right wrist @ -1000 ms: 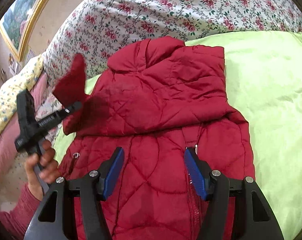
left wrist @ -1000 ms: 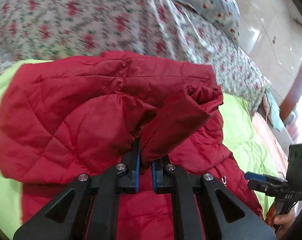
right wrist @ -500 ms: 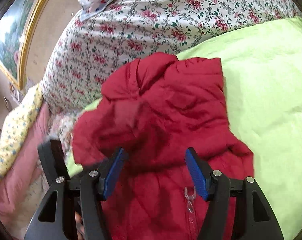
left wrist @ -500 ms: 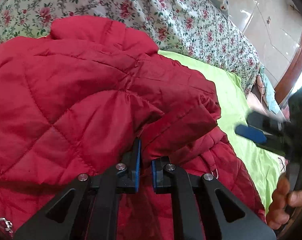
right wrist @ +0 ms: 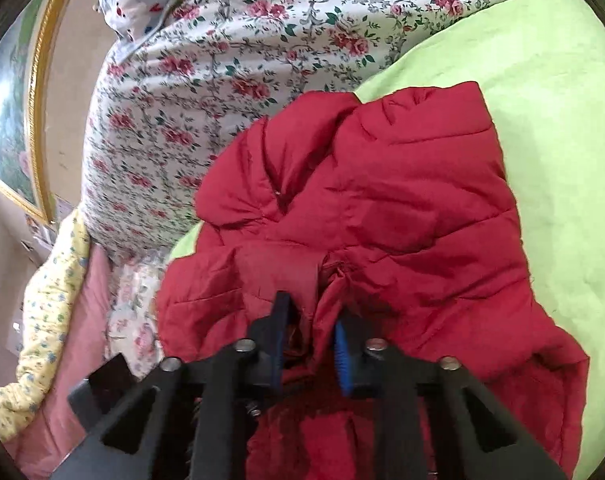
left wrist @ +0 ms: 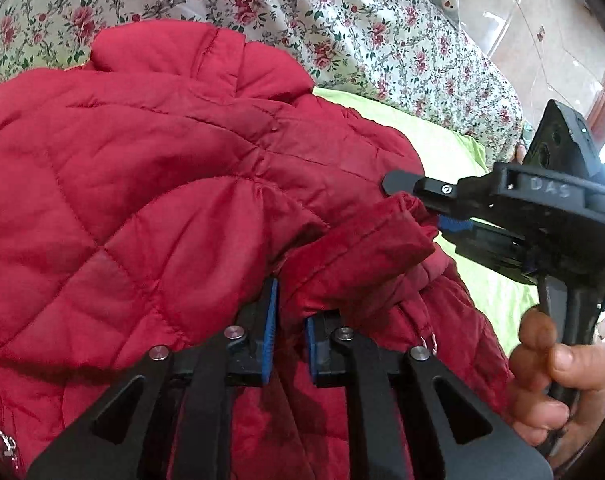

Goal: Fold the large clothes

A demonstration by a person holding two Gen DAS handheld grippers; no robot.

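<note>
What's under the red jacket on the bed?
A lime green sheet shows beside the red jacket and runs beneath it. Whatever else lies under the jacket is covered.

- The puffy jacket (left wrist: pixel 150 184) is dark red, with stitched diamond squares on it.
- The sheet (right wrist: pixel 554 112) under it is bright lime green.
- The blanket (right wrist: pixel 222 60) is white with little red roses and green leaves.
- My fingers (left wrist: pixel 269 332) are black with blue pads.
</note>
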